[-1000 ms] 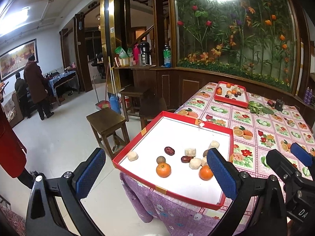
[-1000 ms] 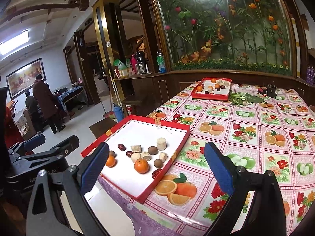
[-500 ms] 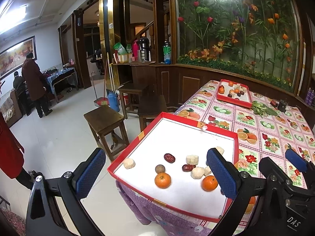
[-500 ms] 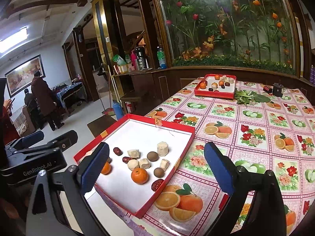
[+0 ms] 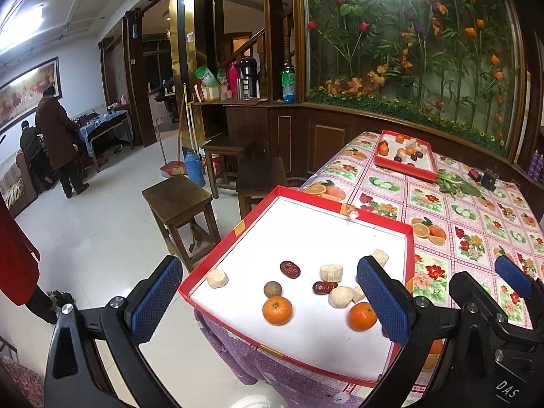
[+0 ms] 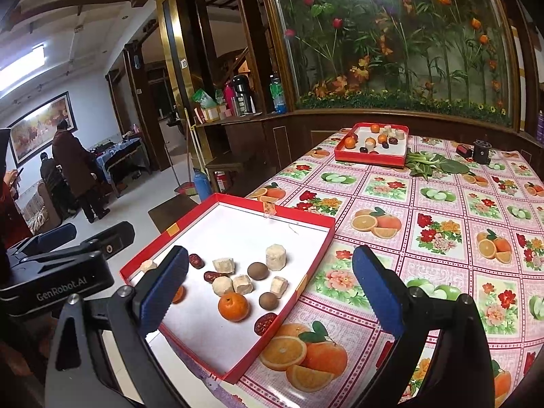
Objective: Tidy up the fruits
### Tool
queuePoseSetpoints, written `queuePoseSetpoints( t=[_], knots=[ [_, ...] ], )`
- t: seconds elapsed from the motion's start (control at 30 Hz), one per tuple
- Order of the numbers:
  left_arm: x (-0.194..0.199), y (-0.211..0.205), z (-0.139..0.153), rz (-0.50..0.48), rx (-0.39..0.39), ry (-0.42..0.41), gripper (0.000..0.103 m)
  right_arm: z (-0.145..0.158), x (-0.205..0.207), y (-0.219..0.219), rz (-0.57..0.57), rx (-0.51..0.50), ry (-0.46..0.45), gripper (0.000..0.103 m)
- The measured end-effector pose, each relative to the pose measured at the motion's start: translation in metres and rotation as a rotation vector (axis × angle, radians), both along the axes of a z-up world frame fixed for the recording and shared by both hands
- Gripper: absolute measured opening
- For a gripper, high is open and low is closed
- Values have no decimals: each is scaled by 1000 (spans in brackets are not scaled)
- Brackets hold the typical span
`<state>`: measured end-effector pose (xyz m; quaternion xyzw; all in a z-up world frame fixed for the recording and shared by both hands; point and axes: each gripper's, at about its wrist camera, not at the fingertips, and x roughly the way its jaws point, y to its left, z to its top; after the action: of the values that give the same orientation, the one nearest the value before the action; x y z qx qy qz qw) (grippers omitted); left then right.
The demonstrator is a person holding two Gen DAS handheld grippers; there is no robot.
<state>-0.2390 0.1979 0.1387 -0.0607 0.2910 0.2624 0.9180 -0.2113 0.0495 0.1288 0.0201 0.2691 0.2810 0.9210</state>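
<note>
A red-rimmed white tray sits at the table's near left corner. It holds two oranges, dark red dates, brown round fruits and pale cut chunks. My left gripper is open and empty, held above the tray's near edge. My right gripper is open and empty, above the tray's right side. A second red tray with similar fruits stands at the far end.
The table has a fruit-patterned cloth. Green leafy vegetables and a small black object lie beyond the far tray. Wooden stools stand on the floor to the left. People stand at the far left.
Both grippers have moved a little closer to the near tray and lower, so the tray looks larger. Both stay open. The fruits have not moved.
</note>
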Motion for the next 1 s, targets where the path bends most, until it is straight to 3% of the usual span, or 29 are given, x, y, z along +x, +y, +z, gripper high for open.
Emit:
queuePoseSetpoints(
  t=[1.0],
  knots=[
    [1,24,-23,19,-41,18,103,-11,-1,24,19,-62,0,97]
  ],
)
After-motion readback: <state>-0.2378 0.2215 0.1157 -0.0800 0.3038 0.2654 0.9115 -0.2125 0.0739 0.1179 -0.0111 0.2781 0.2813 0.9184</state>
